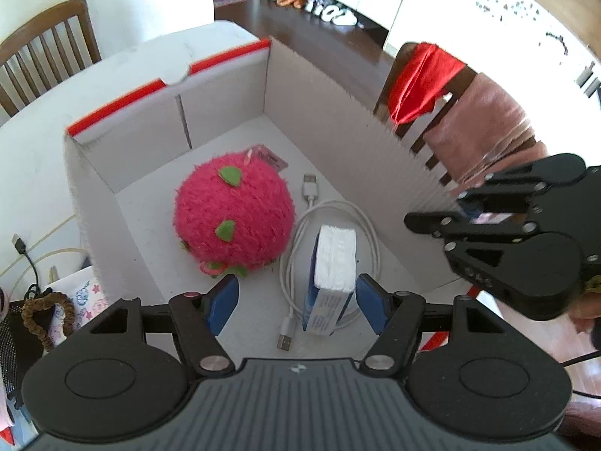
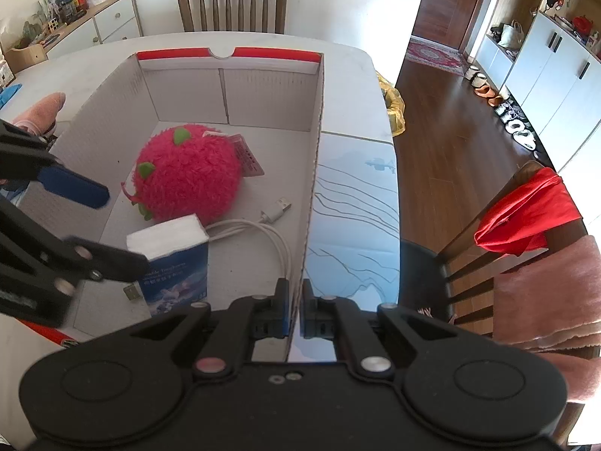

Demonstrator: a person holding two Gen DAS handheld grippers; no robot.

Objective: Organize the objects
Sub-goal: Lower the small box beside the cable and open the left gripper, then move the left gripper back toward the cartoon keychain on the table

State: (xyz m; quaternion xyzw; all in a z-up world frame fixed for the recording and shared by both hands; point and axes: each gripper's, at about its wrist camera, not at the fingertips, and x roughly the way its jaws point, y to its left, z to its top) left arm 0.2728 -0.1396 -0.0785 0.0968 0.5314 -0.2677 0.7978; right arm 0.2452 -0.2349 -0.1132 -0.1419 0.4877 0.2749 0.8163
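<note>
We see left gripper (image 1: 296,300) tilted down, jaws apart above one tissue pack (image 1: 330,282) | right gripper (image 2: 296,310) clamped on box wall (image 2: 313,188) | one plush strawberry (image 1: 233,218), one USB cable (image 1: 300,263)

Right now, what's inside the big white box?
Inside the box sit a fuzzy pink strawberry toy, a white cable and a tissue pack standing on the cable. A pink card peeks from behind the toy, partly covered.

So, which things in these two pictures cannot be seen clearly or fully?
- Pink card: left wrist view, the plush covers most of it; print too small.
- Cable: the tissue pack stands on part of its coil.
- Tissue pack label: right wrist view, text too small, left hand-held gripper overlaps it.
</note>
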